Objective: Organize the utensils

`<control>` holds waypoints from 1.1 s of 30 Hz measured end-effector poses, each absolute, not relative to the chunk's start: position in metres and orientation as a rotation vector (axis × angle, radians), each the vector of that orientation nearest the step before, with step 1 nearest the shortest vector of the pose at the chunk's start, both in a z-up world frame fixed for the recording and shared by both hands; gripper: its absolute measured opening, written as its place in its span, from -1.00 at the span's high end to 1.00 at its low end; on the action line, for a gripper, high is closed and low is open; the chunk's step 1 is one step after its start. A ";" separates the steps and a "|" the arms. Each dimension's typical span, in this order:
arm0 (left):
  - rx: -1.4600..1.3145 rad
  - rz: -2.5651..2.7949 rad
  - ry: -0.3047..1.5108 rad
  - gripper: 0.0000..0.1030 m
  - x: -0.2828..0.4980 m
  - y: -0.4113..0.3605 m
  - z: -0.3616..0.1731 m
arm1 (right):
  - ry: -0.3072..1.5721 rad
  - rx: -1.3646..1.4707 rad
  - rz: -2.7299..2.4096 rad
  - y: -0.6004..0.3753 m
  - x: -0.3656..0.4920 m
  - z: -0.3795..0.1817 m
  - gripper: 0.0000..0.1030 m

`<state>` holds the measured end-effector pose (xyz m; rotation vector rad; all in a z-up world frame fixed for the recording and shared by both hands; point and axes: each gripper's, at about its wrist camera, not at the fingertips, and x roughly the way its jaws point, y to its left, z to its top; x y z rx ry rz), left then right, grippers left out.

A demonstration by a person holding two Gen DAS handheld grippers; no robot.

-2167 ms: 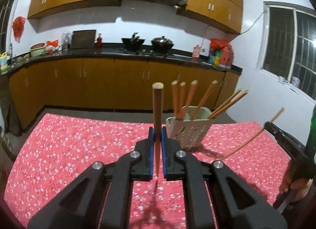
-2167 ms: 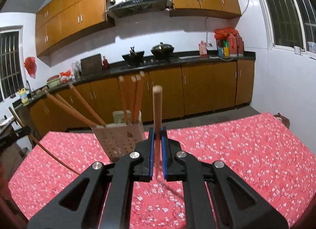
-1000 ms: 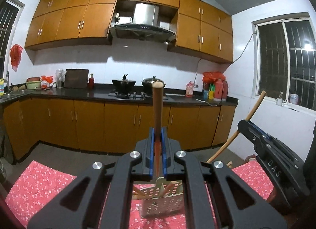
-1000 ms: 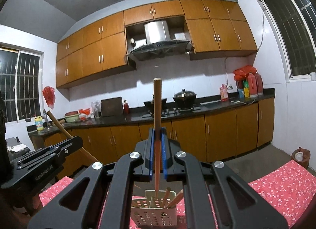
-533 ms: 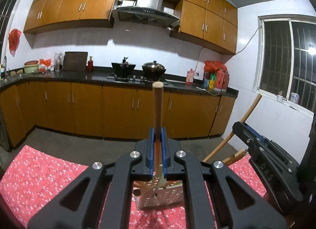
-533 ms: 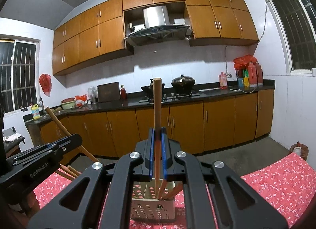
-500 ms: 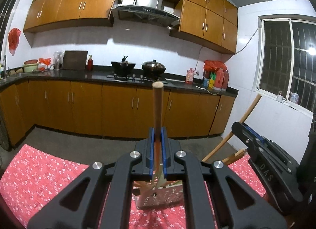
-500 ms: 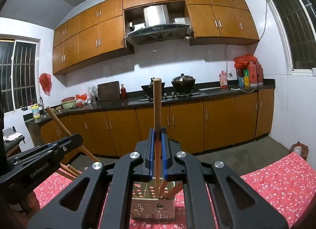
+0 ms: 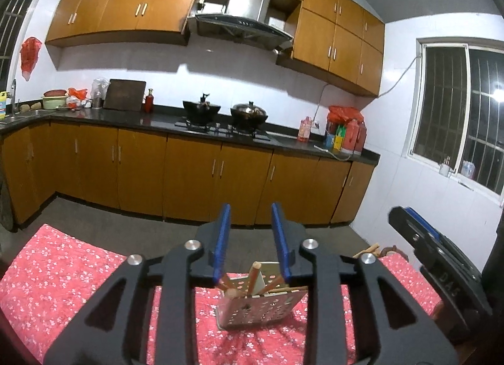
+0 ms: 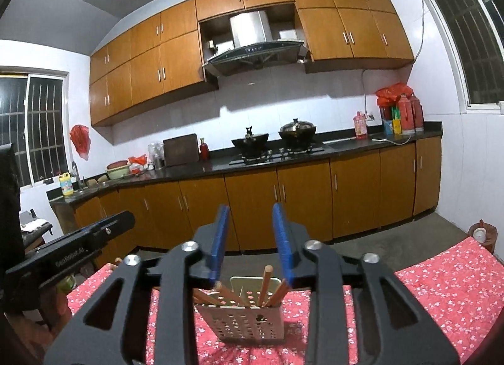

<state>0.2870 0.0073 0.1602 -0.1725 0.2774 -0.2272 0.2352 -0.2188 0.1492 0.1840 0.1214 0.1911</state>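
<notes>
A white perforated utensil holder (image 9: 261,308) stands on the red floral tablecloth (image 9: 63,273) and holds several wooden chopsticks (image 9: 254,273). My left gripper (image 9: 250,239) is open and empty, directly above the holder. In the right wrist view the same holder (image 10: 245,317) with its chopsticks (image 10: 266,280) sits just below my right gripper (image 10: 252,239), which is also open and empty. The right gripper's body shows at the right edge of the left wrist view (image 9: 441,264). The left gripper's body shows at the left of the right wrist view (image 10: 69,254).
Wooden kitchen cabinets and a dark counter (image 9: 220,131) with two pots run along the far wall beyond the table. A floor gap separates the table from the cabinets. A small reddish pot (image 10: 482,232) sits on the floor at the right.
Both grippers have opened and each let go of its chopstick. The two chopsticks now stand in the holder with the others. Both grippers have stayed above the holder.
</notes>
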 end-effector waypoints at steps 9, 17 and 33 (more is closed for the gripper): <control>-0.157 -0.153 0.253 -0.17 0.221 0.054 0.165 | 0.093 0.146 0.173 -0.226 0.171 0.147 -0.62; -0.069 -0.084 0.222 -0.92 0.140 0.080 0.147 | 0.083 0.046 0.114 -0.213 0.108 0.129 -0.97; -0.009 -0.007 0.310 -0.92 0.034 0.071 0.057 | 0.254 0.019 0.102 -0.193 0.027 0.038 -0.97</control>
